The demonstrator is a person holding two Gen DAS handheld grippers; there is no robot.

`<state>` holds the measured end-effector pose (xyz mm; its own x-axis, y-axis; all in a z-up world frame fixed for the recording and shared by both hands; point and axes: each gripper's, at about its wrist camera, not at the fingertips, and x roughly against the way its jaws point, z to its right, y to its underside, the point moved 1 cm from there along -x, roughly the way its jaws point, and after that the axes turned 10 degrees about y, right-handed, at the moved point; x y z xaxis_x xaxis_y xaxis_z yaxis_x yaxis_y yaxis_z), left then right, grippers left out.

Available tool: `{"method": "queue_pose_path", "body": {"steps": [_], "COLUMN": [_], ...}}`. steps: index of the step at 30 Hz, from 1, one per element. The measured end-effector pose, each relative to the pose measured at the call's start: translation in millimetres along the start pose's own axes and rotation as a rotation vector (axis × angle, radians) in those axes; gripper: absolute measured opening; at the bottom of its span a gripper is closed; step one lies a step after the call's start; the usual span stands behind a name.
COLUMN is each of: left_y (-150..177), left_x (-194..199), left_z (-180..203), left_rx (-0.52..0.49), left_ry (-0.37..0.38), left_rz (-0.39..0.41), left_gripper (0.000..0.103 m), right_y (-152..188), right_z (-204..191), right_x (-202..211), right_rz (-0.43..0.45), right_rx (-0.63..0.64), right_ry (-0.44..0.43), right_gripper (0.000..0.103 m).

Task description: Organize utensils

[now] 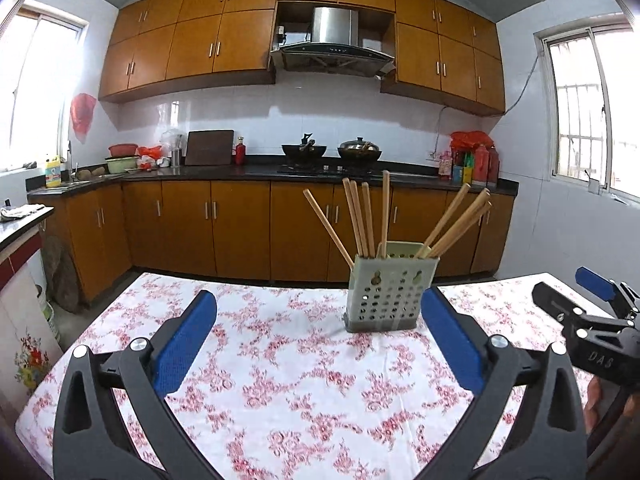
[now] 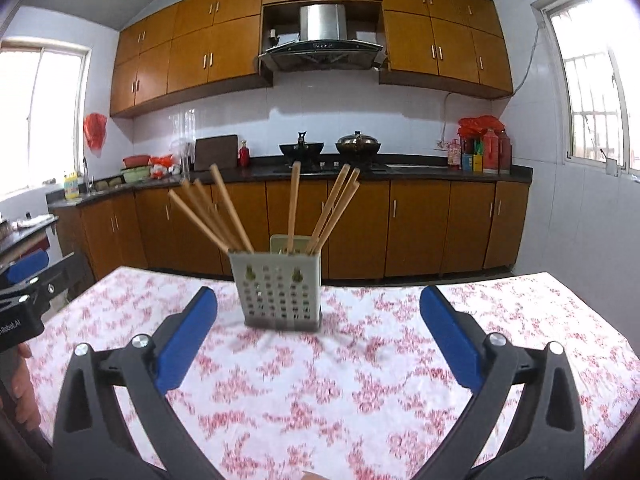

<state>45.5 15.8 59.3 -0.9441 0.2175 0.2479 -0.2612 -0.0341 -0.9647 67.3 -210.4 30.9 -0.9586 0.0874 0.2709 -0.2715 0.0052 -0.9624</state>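
Your left gripper [image 1: 318, 308] and right gripper [image 2: 318, 306] both hold their jaws spread wide, gripping nothing, blue pads bare. The perforated pale plastic holder [image 1: 390, 290] stands upright on the floral-clothed surface [image 1: 280, 380] just ahead, smooth round wooden chopsticks [image 1: 362, 220] fanning from it.

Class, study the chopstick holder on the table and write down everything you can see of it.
The chopstick holder is a pale grey-green, plastic-looking box with rows of small holes and two keyhole slots in its front, on a darker base. It stands upright on the floral tablecloth. Wooden chopsticks fan out of its top. Both open grippers are clear of it.
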Motion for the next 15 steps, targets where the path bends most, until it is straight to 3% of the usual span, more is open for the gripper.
{"method": "queue_pose_path", "body": {"steps": [15], "left_y": [41], "left_x": [6], "left_z": [-3], "left_rx": [0.001], "left_ry": [-0.008], "left_rz": [-0.072], "left_gripper": [0.101], "right_y": [33], "right_z": [3], "right_x": [7], "right_rz": [-0.052], "right_rx": [0.0], "right_ry": [0.01], "right_gripper": [0.099]}}
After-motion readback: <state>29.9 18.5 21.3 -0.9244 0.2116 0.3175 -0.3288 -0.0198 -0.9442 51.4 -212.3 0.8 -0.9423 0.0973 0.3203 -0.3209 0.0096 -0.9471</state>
